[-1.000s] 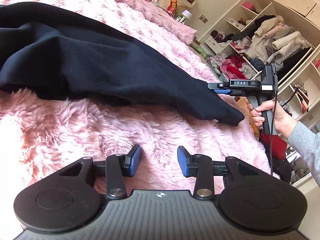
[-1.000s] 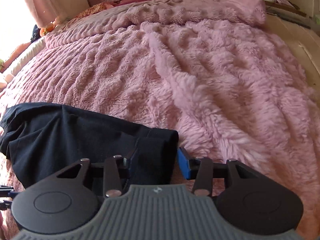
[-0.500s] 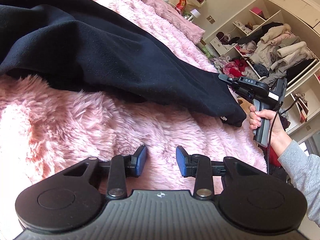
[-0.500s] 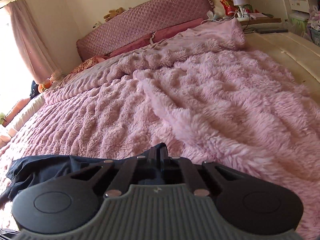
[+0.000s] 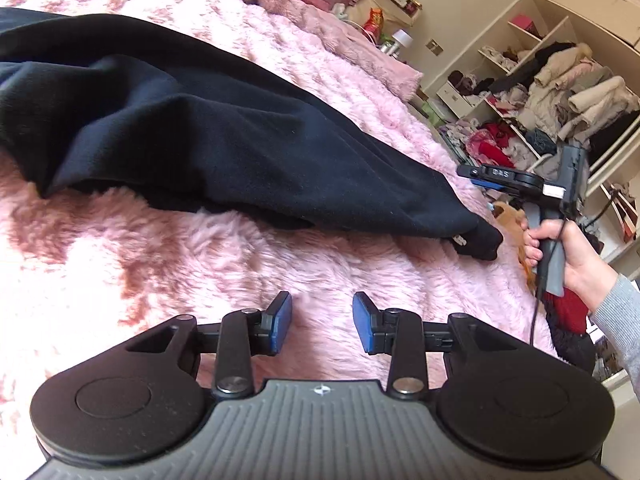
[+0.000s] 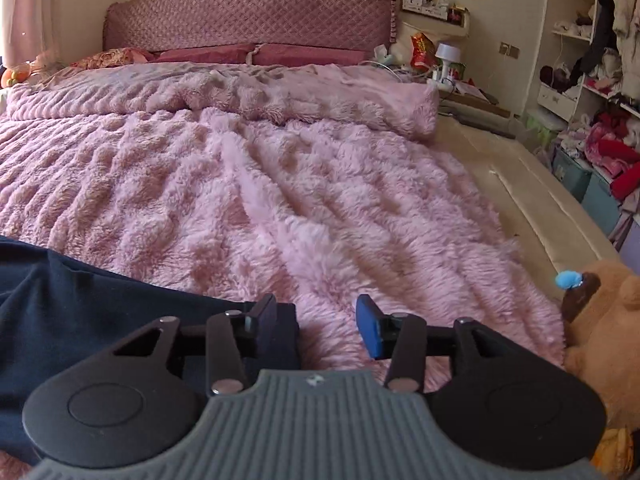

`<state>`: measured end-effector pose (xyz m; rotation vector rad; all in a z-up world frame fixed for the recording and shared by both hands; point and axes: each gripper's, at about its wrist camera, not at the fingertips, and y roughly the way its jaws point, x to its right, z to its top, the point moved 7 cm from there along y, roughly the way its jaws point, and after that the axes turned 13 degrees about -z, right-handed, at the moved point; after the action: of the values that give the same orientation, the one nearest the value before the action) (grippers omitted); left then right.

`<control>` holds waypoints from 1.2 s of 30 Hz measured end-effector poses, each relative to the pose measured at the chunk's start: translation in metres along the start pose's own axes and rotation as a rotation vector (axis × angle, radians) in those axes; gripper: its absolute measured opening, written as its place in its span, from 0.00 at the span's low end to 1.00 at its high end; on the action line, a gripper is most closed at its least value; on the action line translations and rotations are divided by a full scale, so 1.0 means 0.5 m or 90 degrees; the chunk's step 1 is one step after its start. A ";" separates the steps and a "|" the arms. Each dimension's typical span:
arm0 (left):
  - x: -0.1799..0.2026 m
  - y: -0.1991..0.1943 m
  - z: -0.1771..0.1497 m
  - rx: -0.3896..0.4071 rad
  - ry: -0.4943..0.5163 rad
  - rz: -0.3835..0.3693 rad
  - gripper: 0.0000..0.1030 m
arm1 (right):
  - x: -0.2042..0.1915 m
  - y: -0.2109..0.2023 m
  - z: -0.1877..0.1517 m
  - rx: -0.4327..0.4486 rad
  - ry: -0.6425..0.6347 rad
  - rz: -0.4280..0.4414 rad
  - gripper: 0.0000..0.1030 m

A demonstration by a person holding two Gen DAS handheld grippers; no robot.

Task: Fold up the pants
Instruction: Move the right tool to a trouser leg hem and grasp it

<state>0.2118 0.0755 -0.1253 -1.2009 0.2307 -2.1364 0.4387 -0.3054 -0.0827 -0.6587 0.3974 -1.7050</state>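
Pink blanket (image 5: 248, 280), one pants (image 5: 224, 140)

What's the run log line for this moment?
left gripper: open, over pink blanket | right gripper: open, at black pants hem | pants unfolded

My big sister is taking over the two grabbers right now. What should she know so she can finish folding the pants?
Left gripper: jaws open, empty, hovering over the pink blanket just short of the pants.
Right gripper: jaws open, holding nothing. One finger sits over the pants' end; in the left view it hangs just off that end.
Pants: dark, stretched long across the bed, rumpled, not yet a neat fold.
A teddy bear sits at the bed's edge by the right gripper.
Left to do: grab an end, bring it over to the other end, smooth flat.
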 end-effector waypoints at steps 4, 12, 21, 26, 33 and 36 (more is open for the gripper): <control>-0.032 -0.069 0.027 0.055 -0.013 0.053 0.43 | -0.083 -0.097 0.043 0.063 -0.064 0.057 0.40; -0.170 -0.343 0.061 0.269 -0.085 0.199 0.43 | -0.507 -0.332 0.068 0.209 -0.279 0.260 0.45; -0.324 -0.693 0.071 0.499 -0.153 0.297 0.44 | -1.044 -0.557 -0.090 0.301 -0.627 0.499 0.46; -0.412 -0.809 0.055 0.565 -0.215 0.370 0.45 | -1.237 -0.640 -0.148 0.303 -0.700 0.597 0.46; -0.472 -0.869 0.000 0.600 -0.295 0.346 0.45 | -1.382 -0.711 -0.145 0.157 -0.742 0.787 0.46; -0.471 -0.884 -0.009 0.611 -0.297 0.339 0.45 | -1.422 -0.712 -0.124 0.155 -0.797 0.797 0.37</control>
<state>0.0864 0.5592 -0.0919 -0.8594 -0.5654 -1.1816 0.2206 0.4615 -0.0734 -0.8739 -0.2904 0.0020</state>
